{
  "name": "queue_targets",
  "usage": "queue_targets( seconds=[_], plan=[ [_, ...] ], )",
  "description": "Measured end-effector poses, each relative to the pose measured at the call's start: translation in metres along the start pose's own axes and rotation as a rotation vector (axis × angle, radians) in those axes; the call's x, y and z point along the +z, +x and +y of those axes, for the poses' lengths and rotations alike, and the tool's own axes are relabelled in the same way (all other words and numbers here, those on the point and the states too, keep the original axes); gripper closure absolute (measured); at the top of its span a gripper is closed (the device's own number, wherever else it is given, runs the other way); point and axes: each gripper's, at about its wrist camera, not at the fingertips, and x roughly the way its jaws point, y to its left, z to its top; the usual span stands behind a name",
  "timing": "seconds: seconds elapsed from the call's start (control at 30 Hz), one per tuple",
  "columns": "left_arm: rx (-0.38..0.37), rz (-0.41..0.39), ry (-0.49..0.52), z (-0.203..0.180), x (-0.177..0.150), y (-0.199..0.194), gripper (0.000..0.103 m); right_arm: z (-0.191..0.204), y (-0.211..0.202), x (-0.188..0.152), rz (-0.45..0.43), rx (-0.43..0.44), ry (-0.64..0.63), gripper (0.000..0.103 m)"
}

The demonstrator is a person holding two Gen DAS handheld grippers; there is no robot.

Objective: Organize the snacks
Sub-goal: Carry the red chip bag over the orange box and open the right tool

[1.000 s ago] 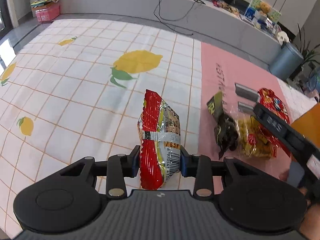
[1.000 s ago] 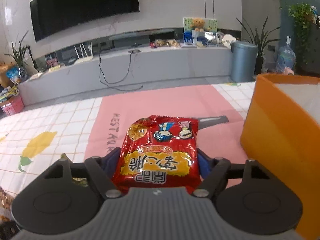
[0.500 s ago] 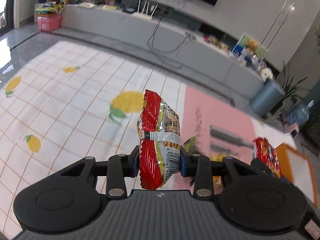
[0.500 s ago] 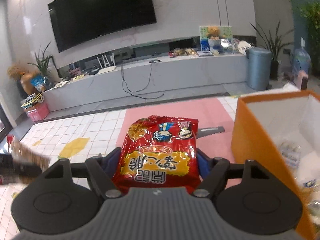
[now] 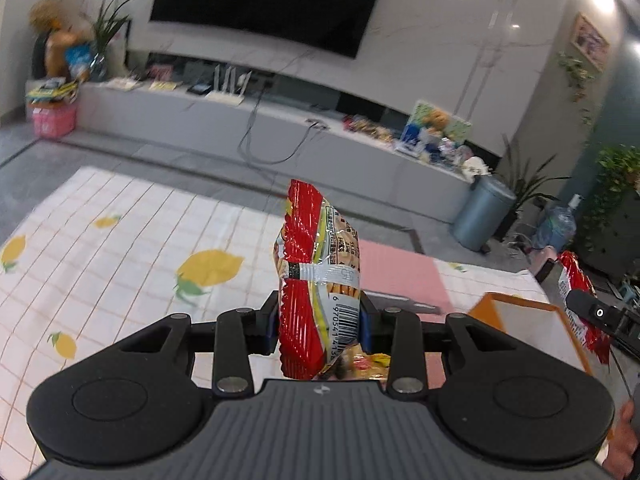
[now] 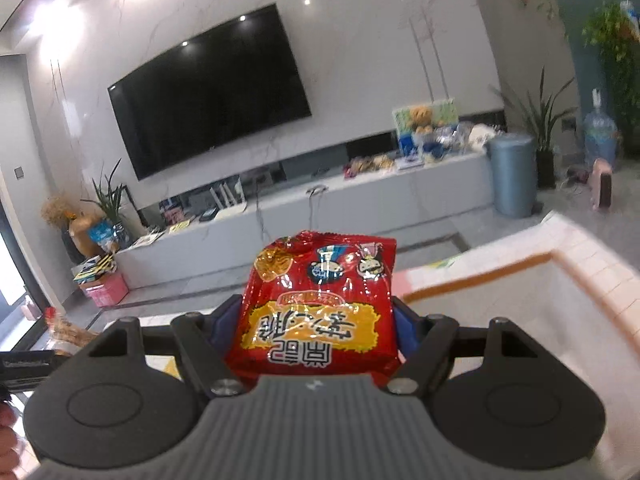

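Observation:
My left gripper (image 5: 318, 322) is shut on a red and silver snack bag (image 5: 316, 280), held edge-on and upright above the lemon-print cloth (image 5: 120, 264). My right gripper (image 6: 316, 328) is shut on a flat red snack bag with yellow lettering (image 6: 320, 304), held high over the orange box (image 6: 480, 276). In the left wrist view the orange box (image 5: 516, 312) stands at the right, with the right gripper and its red bag (image 5: 580, 300) above it. A yellow snack pack (image 5: 360, 362) shows just below the left bag.
A pink mat (image 5: 400, 276) lies beyond the left gripper. Farther back run a grey TV bench (image 5: 280, 128) with cables and clutter, a blue-grey bin (image 5: 482, 216) and potted plants. A hand (image 5: 624, 440) shows at the lower right edge.
Both grippers have risen with their bags and tilted up toward the room. The right one has travelled over the orange box, whose white inside now lies under it.

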Motion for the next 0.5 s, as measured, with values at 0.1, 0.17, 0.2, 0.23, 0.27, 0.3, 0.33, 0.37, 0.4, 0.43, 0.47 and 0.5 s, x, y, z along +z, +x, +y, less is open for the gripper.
queue_targets(
  seconds=[0.1,0.17,0.2,0.23,0.27,0.3,0.33,0.37,0.4,0.43,0.47,0.5],
  plan=[
    [-0.055,-0.024,-0.012,-0.014,-0.004,-0.017,0.062,-0.03,-0.014,0.002,-0.002,-0.046,-0.044,0.029],
    [-0.093,-0.038,-0.016,-0.026,-0.007,-0.027,0.062,-0.058,-0.02,0.001,0.009,-0.061,-0.03,0.029],
    [-0.104,-0.045,-0.013,-0.033,-0.008,-0.03,0.062,-0.072,-0.022,0.0,0.016,-0.066,-0.012,0.029],
    [-0.111,-0.053,-0.008,-0.039,-0.011,-0.032,0.062,-0.088,-0.024,-0.002,0.019,-0.072,0.02,0.029],
    [-0.115,-0.057,-0.001,-0.046,-0.013,-0.033,0.062,-0.104,-0.026,-0.004,0.015,-0.085,0.07,0.029],
    [-0.118,-0.058,0.005,-0.056,-0.015,-0.033,0.062,-0.117,-0.027,-0.005,0.011,-0.097,0.119,0.029],
    [-0.122,-0.055,0.008,-0.063,-0.017,-0.032,0.062,-0.13,-0.026,-0.007,0.014,-0.095,0.159,0.029],
    [-0.131,-0.051,0.018,-0.073,-0.019,-0.03,0.062,-0.139,-0.024,-0.009,0.018,-0.082,0.182,0.029],
    [-0.142,-0.049,0.026,-0.081,-0.022,-0.028,0.062,-0.149,-0.02,-0.012,0.028,-0.06,0.202,0.029],
    [-0.159,-0.049,0.032,-0.091,-0.025,-0.025,0.062,-0.154,-0.015,-0.015,0.045,-0.045,0.215,0.029],
    [-0.175,-0.048,0.037,-0.1,-0.027,-0.023,0.062,-0.16,-0.008,-0.018,0.065,-0.03,0.226,0.029],
    [-0.194,-0.047,0.044,-0.112,-0.031,-0.019,0.062,-0.163,0.0,-0.02,0.081,-0.019,0.236,0.029]
  ],
)
